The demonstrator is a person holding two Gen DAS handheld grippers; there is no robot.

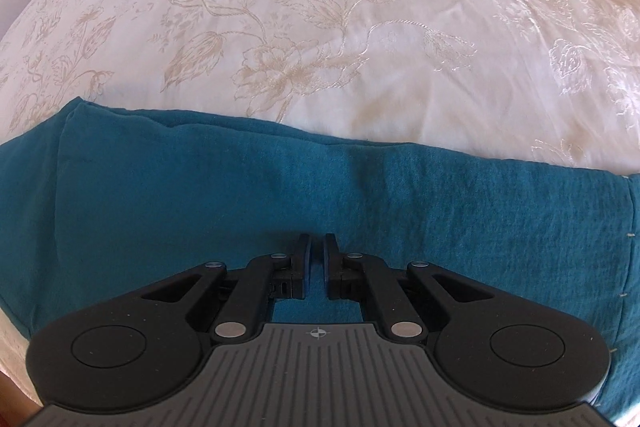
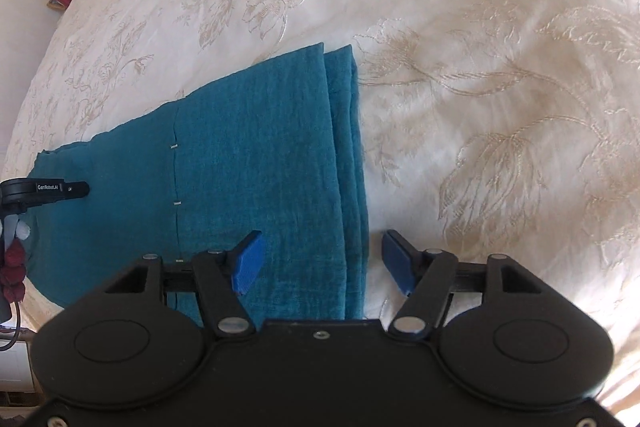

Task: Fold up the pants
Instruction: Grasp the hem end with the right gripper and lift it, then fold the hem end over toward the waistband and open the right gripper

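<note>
Teal pants (image 2: 256, 163) lie folded on a cream embroidered bedspread (image 2: 480, 87).
Right gripper (image 2: 320, 259) stands open, straddling the pants' layered right edge without touching. Left gripper (image 1: 317, 259), jaws nearly together with no cloth pinched, hovers over the pants' left part. Bare bedspread stretches far and right.

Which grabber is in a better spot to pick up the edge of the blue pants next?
Probably the right gripper: its jaws are open astride the layered edge of the teal woven pants. The left gripper is shut over mid-fabric.
</note>
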